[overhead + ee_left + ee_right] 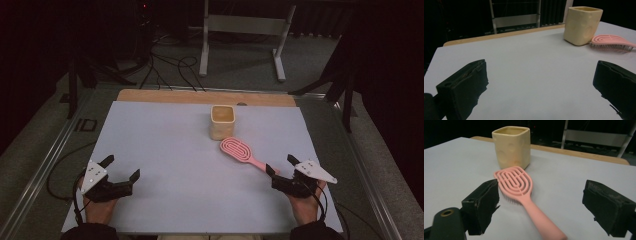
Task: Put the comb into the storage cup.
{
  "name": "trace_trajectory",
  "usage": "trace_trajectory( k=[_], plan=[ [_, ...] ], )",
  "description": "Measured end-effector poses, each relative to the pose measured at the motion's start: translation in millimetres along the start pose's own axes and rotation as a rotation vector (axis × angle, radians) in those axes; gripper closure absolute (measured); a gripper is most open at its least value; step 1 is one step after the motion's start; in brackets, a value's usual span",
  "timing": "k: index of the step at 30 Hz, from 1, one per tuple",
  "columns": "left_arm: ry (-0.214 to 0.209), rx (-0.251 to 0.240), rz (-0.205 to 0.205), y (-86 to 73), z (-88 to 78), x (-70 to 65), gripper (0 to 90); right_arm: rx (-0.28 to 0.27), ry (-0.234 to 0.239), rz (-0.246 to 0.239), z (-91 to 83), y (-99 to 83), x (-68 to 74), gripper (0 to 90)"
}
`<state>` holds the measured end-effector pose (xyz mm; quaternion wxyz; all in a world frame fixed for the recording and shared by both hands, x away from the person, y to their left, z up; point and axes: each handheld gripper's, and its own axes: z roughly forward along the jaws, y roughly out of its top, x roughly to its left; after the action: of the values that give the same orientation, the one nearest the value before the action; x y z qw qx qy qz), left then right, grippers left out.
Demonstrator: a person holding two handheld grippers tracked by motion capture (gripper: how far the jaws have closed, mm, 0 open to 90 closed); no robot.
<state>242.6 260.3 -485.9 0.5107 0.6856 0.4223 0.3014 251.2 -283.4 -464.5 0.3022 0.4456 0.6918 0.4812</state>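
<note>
A pink hairbrush [241, 152] lies just beside the cream cup [222, 121] on the pale table [165, 150]; left gripper [121, 168] and right gripper [281, 164] both spread, dark room behind.

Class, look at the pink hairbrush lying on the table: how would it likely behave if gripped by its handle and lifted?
The hairbrush looks like rigid moulded plastic, so it probably stays stiff. Its slotted head suggests it is light. The smooth, rounded handle may slip or twist between flat pads.
</note>
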Motion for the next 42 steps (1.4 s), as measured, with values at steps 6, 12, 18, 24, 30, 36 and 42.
trace_trajectory(
  k=[6,12,18,24,30,36,42],
  plan=[
    [-0.028,-0.004,-0.008,1.5,-0.3,0.4,0.2,-0.049,-0.007,0.011,-15.0,-13.9,-3.3,12.4],
    [-0.041,0.008,0.01,2.7,2.7,-2.0,0.2,-0.04,-0.011,0.004,-13.4,-20.2,-2.3,11.7],
    [-0.036,0.012,0.012,2.2,3.0,-1.8,0.1,-0.022,-0.008,0.023,-10.8,-22.6,-4.8,11.9],
    [-0.025,0.015,0.017,1.5,3.0,-1.8,0.2,0.006,0.007,0.038,-6.3,-23.9,-6.1,11.7],
    [-0.016,0.017,0.014,0.8,2.8,-1.2,0.2,0.014,0.024,0.045,-6.8,-20.1,-7.4,11.8],
    [0.002,0.013,0.001,-0.3,1.3,0.1,0.2,0.027,0.037,0.065,-5.9,-9.8,-6.3,11.1],
    [0.001,0.023,0.0,-1.1,2.4,0.1,0.1,0.046,0.05,0.056,-1.8,4.0,-4.0,8.5]
  ],
)
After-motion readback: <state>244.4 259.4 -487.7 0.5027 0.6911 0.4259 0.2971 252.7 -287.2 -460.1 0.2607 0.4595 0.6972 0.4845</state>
